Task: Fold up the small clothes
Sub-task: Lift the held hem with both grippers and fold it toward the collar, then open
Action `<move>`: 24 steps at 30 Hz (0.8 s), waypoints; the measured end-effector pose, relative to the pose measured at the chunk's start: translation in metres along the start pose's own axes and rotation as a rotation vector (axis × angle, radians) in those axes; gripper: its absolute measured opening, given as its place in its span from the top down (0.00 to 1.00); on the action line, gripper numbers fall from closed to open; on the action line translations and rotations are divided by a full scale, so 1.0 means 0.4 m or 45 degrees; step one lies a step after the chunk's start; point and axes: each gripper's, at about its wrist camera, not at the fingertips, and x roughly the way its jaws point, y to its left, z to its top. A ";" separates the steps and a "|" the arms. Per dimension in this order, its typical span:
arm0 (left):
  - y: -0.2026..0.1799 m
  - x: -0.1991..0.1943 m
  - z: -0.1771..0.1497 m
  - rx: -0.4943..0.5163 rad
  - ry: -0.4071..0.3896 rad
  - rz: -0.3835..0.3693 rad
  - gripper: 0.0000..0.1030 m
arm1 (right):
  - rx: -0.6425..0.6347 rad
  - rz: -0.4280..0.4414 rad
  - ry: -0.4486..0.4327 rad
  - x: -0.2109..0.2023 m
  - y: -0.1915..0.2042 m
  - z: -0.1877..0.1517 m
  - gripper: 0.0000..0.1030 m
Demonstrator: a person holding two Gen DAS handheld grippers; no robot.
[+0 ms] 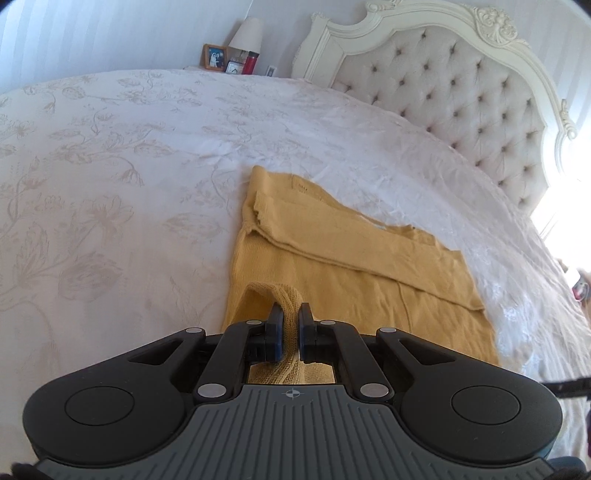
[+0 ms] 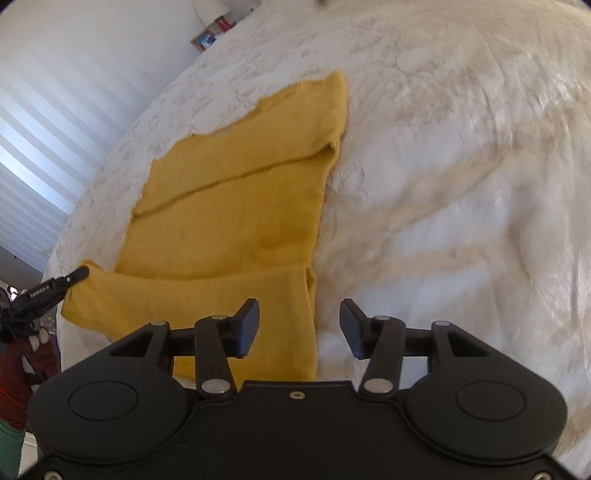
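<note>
Near edge, left wrist view: left hand-held gripper (image 1: 290,314) is pinched on the yellow sweater (image 1: 354,258) hem, lifted off the bed (image 1: 147,147). Thin bite; hem could be dropped.

Right wrist view: right hand-held gripper (image 2: 299,325) is spread, nothing held, straddling the sweater's right edge. A lopsided fold is risked.

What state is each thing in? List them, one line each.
Yellow sweater: flat on the bed, partly folded, one sleeve laid across the body, near corner lifted.
Left tool: shut on the sweater's lifted corner.
Right tool: open, nothing between its fingers, above the sweater's right edge.
Bedspread: spread out, wrinkled near the sweater.
Lamp: looks unlit.
</note>
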 end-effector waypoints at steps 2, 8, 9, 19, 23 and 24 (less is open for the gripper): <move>0.004 0.003 -0.002 0.001 0.008 0.003 0.93 | 0.014 -0.002 0.034 0.015 -0.016 -0.029 0.45; 0.008 0.016 -0.004 0.009 0.036 0.010 0.93 | 0.055 0.102 0.056 0.035 -0.021 -0.061 0.68; 0.007 0.018 -0.004 0.009 0.038 0.012 0.93 | 0.035 0.114 0.069 0.040 -0.011 -0.062 0.87; -0.031 0.011 0.070 0.015 -0.058 -0.025 0.93 | -0.015 0.133 -0.271 -0.070 0.071 0.082 0.87; -0.055 0.013 0.118 0.021 -0.105 -0.034 0.93 | 0.006 0.114 -0.398 -0.095 0.093 0.157 0.87; -0.060 0.016 0.131 0.022 -0.118 -0.033 0.93 | 0.012 0.107 -0.422 -0.093 0.096 0.174 0.87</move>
